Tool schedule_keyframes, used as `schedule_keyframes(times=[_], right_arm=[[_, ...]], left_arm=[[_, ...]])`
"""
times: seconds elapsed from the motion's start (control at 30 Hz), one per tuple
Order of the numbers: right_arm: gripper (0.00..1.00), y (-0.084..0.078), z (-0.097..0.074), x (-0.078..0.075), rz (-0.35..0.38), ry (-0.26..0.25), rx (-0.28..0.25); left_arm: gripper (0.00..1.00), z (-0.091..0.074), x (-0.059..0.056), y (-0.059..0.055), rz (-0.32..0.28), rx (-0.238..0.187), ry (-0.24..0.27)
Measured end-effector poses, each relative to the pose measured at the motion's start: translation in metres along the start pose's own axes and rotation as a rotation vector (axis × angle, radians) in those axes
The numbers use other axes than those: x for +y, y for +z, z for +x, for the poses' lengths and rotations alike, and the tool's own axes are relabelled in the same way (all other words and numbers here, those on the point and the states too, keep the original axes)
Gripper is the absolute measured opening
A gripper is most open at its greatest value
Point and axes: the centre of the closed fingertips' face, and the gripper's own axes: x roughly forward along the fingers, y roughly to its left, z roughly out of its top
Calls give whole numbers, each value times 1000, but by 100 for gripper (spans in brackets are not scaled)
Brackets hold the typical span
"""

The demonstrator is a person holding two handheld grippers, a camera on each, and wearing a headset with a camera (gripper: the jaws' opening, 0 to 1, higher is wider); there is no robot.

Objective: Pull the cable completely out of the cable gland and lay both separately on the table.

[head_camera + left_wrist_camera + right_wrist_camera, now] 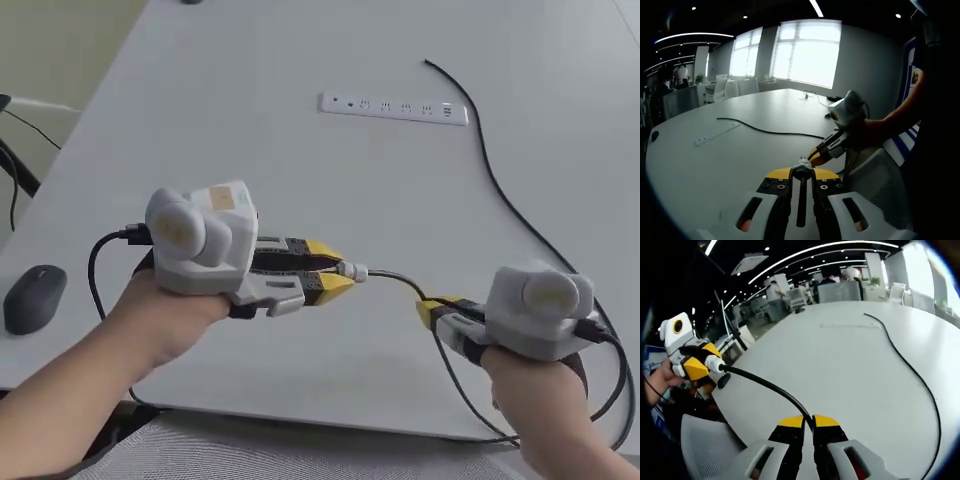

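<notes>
We hold the left gripper point(341, 272) above the near edge of the desk point(300, 180), and its jaws are closed narrow on the white cable gland point(352, 270). In the left gripper view the gland point(802, 169) sits right between the yellow tips of this gripper point(802, 176).

The black cable point(395, 281) comes out of the gland and runs in a soft curve to the right gripper point(432, 308), which is also above the near edge, toward the near right corner. Its jaws are pressed together on the cable. In the right gripper view the cable point(765, 385) goes from the tips of that gripper point(808, 421) up to the gland point(716, 364), so the cable is inside the gland and both are in the air, not touching the desk.

On the desk, a white power strip point(393, 108) lies toward the far edge. A long black cord point(500, 190) runs along the right side. A dark computer mouse point(33, 297) rests at the left edge
</notes>
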Motion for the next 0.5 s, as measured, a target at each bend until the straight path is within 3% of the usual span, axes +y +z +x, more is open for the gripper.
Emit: schedule_keyframes(times=[0.1, 0.2, 0.5], right_arm=[[1, -2, 0, -8, 63, -15, -4], [1, -6, 0, -15, 70, -33, 4], [1, -9, 2, -14, 99, -32, 1]], left_arm=[[15, -1, 0, 1, -4, -3, 0], [15, -2, -1, 0, 0, 1, 1], [15, -2, -1, -1, 11, 3, 4]])
